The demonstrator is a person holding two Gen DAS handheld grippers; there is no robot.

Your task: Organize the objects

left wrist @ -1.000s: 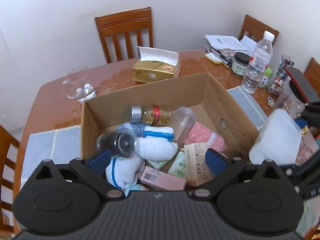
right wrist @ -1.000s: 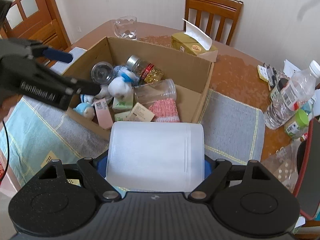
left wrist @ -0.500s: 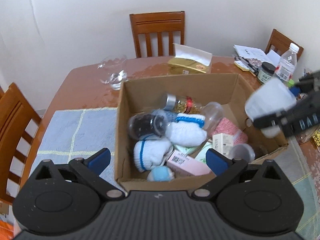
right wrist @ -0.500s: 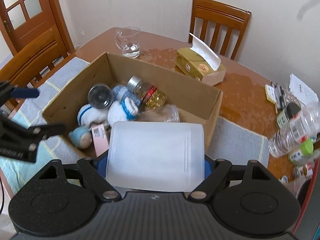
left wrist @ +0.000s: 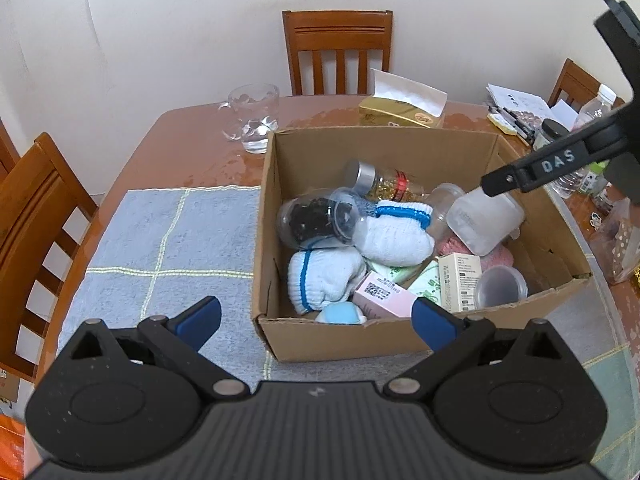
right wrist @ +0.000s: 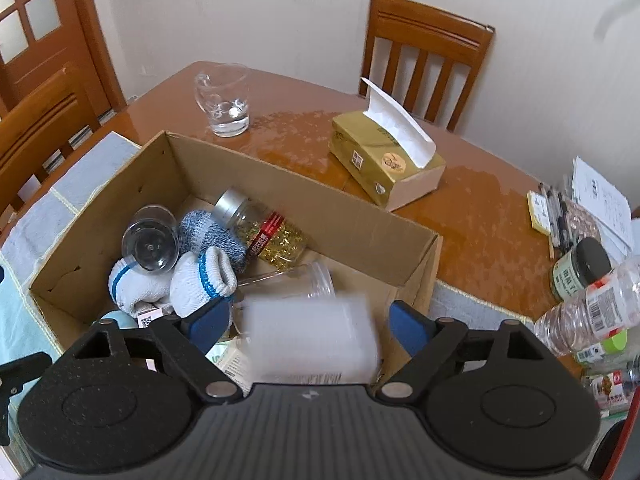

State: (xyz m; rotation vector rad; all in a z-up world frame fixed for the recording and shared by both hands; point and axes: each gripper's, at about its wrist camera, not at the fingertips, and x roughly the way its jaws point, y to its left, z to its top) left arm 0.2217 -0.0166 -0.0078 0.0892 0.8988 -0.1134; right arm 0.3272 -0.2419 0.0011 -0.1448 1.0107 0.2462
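While the left gripper (left wrist: pixel 316 316) hangs wide open and empty before the cardboard box (left wrist: pixel 360 340), its view alone shows the frosted container (left wrist: pixel 484 220) inside the box; the right gripper's (right wrist: pixel 308 322) jaws stand apart, the blurred container between them untouched

A glossy reddish-brown wooden bench (left wrist: pixel 168 148) fills the middle of both views. On it, at the left of the left wrist view, lies a light blue cloth mat with pale yellow grid lines (left wrist: pixel 160 248), and an open brown cardboard box (left wrist: pixel 340 340) stands at centre frame with its left edge over the mat. Beyond the box, toward the top, a clear glass mug (left wrist: pixel 252 120) stands on bare wood, with a gold tissue box with a white sheet sticking up (right wrist: pixel 384 164) to its right. At the right edge cluster a dark-lidded jar (right wrist: pixel 580 268), a clear plastic water bottle (right wrist: pixel 592 308), pens and white papers (right wrist: pixel 600 196).
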